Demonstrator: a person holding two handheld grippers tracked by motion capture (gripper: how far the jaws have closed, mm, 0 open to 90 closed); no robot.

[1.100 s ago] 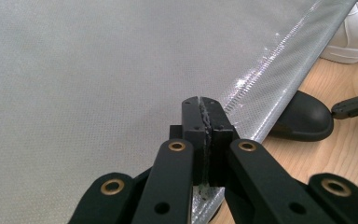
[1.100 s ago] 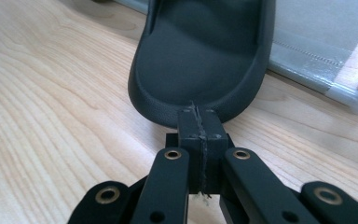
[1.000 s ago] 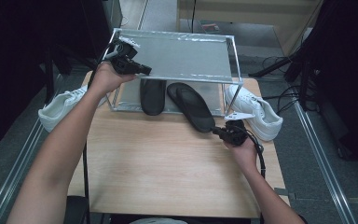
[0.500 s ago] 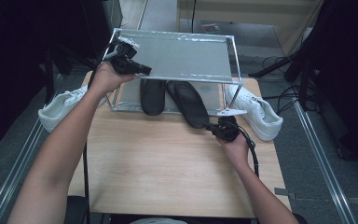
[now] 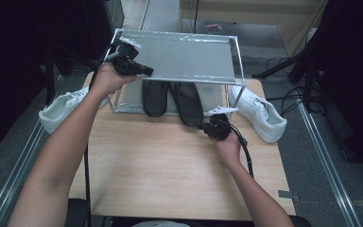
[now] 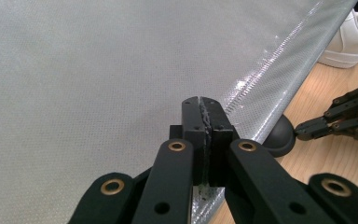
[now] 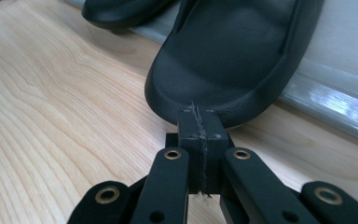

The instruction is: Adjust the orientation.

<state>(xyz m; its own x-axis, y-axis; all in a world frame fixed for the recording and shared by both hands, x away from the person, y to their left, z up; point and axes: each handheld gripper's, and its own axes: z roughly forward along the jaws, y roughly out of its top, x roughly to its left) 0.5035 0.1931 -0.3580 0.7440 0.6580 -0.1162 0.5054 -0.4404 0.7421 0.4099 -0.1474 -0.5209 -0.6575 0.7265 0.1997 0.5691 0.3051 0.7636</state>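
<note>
My right claw (image 5: 204, 126) sits pressed together at the heel of the black slipper (image 5: 187, 101), on the wooden surface (image 5: 160, 170). That slipper lies half under the shelf rack (image 5: 179, 56), its twin (image 5: 154, 97) at nine o'clock. Farther off, my left claw (image 5: 146, 72), also together, rests at the rack's top.

Light wood table (image 5: 170, 179) on grey floor (image 5: 9, 161), dark surrounds, beige wall (image 5: 246, 12) at back.
</note>
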